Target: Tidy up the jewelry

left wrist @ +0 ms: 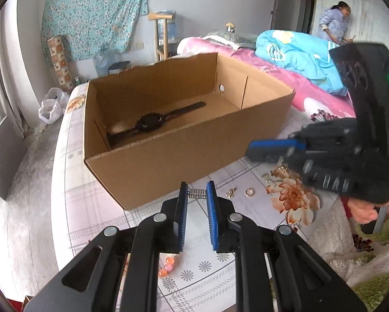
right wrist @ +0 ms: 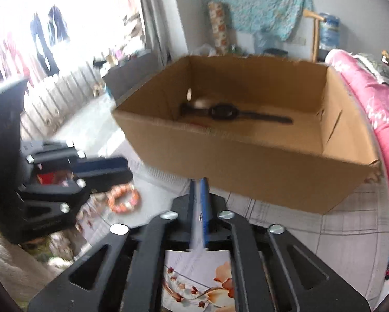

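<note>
Our left gripper (left wrist: 197,191) pinches a small silver spring-like jewelry piece (left wrist: 196,193) in front of the open brown cardboard box (left wrist: 153,161), w/ a black wristwatch (left wrist: 153,122) inside. Right gripper (right wrist: 199,187) nearly pressed together, nothing visible btwn pads.

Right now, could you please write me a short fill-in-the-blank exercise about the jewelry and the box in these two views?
1. Inside the cardboard box lies a black ____.
2. The left gripper is shut on a small piece of jewelry whose colour is ____.
3. The bead bracelet lying on the sheet is mostly ____ in colour.

Missing words: watch; silver; orange.
</note>
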{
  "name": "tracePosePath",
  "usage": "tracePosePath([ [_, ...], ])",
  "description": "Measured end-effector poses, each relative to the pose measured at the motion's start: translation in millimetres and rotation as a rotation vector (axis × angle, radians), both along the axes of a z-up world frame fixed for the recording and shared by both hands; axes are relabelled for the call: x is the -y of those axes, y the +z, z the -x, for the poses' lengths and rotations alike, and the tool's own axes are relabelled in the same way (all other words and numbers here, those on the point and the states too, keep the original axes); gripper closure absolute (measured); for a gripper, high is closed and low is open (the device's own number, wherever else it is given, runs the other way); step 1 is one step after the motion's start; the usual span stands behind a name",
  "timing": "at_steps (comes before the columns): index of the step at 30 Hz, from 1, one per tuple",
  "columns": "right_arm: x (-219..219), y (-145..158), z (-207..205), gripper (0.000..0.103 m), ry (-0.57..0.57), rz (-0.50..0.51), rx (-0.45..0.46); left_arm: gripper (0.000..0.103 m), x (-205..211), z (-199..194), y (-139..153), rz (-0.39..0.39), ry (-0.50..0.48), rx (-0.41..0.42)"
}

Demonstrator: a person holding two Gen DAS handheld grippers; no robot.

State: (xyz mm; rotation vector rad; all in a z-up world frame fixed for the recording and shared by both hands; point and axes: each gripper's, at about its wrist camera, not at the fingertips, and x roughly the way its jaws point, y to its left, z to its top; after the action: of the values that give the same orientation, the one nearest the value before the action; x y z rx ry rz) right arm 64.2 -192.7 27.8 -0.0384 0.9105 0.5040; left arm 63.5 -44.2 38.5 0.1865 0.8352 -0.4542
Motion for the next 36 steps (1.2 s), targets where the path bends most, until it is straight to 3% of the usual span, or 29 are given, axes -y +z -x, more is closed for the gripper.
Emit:
tracePosePath([
  [8, -33, -44, -7, 0.078, 0.117, 0.205, -0.025, 0.089, 0, 0, -16, 0.008, 0.018, -0.046],
  [14, -40, -58, -14, 0.101, 0.159, 0.250, -0.055, 0.089, -2, -4, -21, 0.013, 0.028, -0.059],
  [16, -39, -57, -16, 0.102, 0.149, 0.256, -0.062, 0.089, -5, -5, -22, 0.015, 0.032, -0.061],
  [20, -24, -56, -30, 0.103, 0.093, 0.157, -0.114, 0.089, -8, -5, -21, 0.020, 0.042, -0.059],
  [26, 6, -25, -31, 0.103, 0.025, -0.018, -0.116, 0.089, -11, 0, -10, 0.037, 0.053, -0.040],
  [36, 42, 60, -36, 0.103, -0.013, -0.287, 0.030, 0.089, -16, 7, 50, 0.164, -0.016, 0.081],
])
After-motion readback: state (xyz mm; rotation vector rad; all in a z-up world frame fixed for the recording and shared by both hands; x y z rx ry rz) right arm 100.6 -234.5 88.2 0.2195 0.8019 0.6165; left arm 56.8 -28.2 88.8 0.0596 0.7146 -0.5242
